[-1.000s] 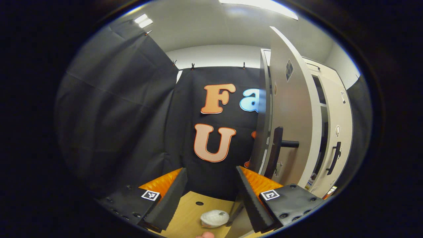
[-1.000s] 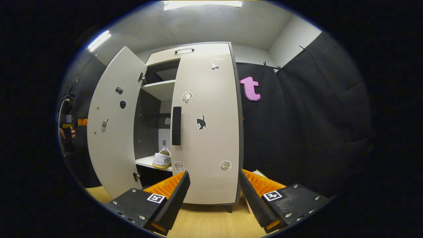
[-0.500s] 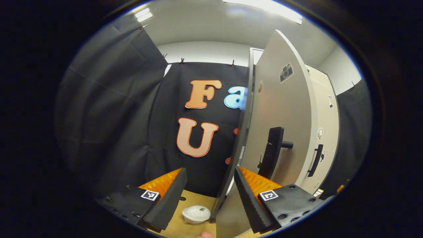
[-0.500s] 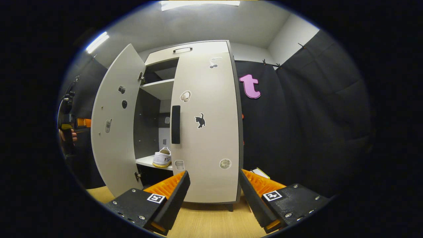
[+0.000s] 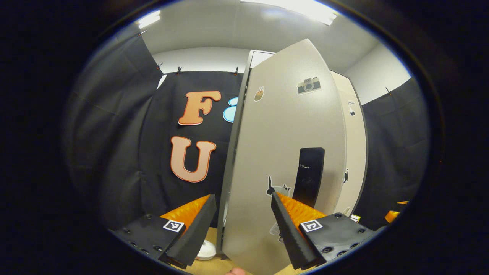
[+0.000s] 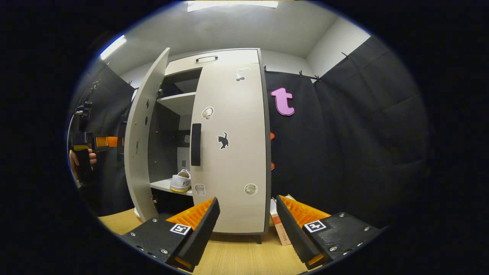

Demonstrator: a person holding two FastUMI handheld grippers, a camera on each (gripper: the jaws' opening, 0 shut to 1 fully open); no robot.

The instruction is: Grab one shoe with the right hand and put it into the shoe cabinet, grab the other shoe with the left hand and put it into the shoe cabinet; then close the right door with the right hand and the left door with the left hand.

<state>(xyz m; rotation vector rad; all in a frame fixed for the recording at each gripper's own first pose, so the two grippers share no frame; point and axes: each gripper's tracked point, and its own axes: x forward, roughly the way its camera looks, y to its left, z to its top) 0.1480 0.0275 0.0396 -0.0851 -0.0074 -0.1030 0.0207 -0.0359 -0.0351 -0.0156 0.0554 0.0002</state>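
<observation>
In the left gripper view the left gripper (image 5: 241,225), jaws apart, straddles the edge of the half-open left door (image 5: 282,152); it could slip off and leave the door ajar. In the right gripper view the right gripper (image 6: 246,225) hangs with jaws apart before the shut right door (image 6: 229,152), a shoe (image 6: 181,181) on the shelf (image 6: 164,185) near the gap, where a jutting heel might block the door.

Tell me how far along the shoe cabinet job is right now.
Done: a white shoe sits on a shelf and the right door looks closed. In hand: the left door stands ajar, the open left gripper at its edge. Left: shutting it.
</observation>
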